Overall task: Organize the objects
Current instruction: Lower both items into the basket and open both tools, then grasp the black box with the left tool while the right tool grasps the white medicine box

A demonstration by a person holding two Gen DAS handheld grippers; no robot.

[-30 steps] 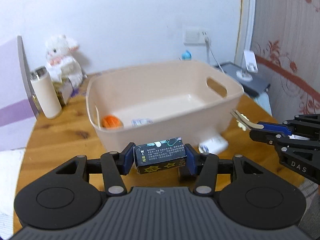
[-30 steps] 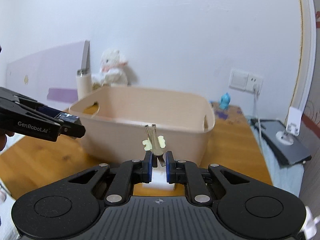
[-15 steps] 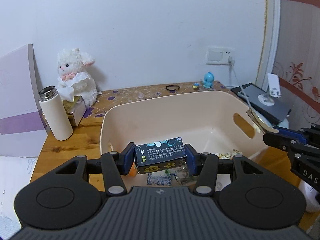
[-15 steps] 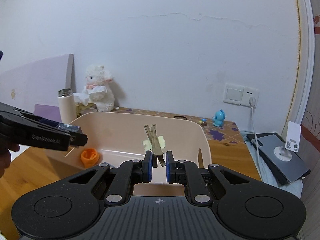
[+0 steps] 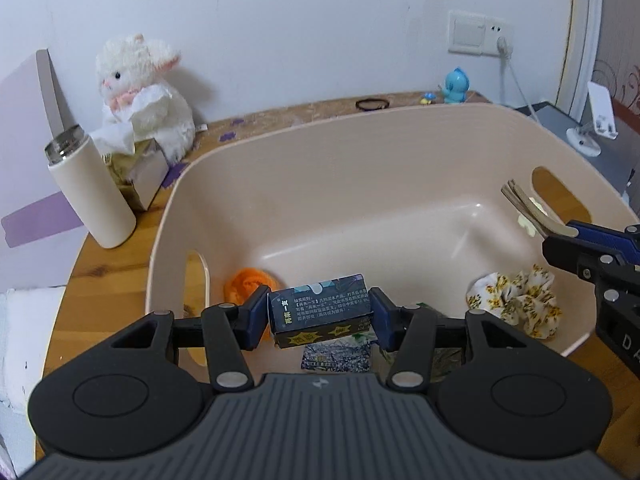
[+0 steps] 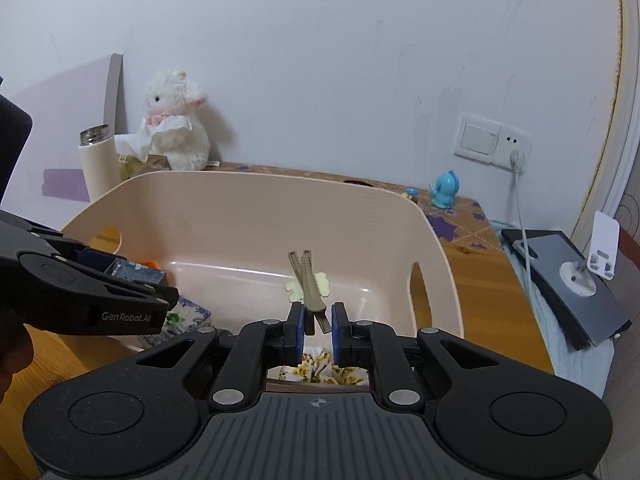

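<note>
Left gripper (image 5: 320, 318) is clamped on the box (image 5: 322, 312), pads square on its two short ends, and it hangs over the near end of the bin (image 5: 360, 152). That box looks like light, stiff card: end-to-end is the right hold, though too hard a squeeze could dent it. Right gripper (image 6: 316, 330) sits over the near right corner with the clip (image 6: 308, 284) between its pads, and its jaws are just opening; there's a sliver of daylight on the right pad, while the clip leans on the left one. The clip is thin, hard and likely slick, so I'd expect it to drop straight out once freed.

Below, on the bin floor: a flat packet (image 5: 336, 358) right under the box, an orange scrunchie (image 5: 250, 282) by the left wall, a floral scrunchie (image 5: 516, 304) under the right gripper. All soft or flat, nothing to break.

The middle and far floor lie bare, plenty of landing room. The rim is high and curved, with handle slots at both ends; both grippers are inside its line, so lifting out means rising first. The two tools are well apart.

Beyond the bin stand a flask (image 5: 92, 192), a tissue box (image 5: 138, 178) and a plush lamb (image 5: 148, 92) against the wall.
</note>
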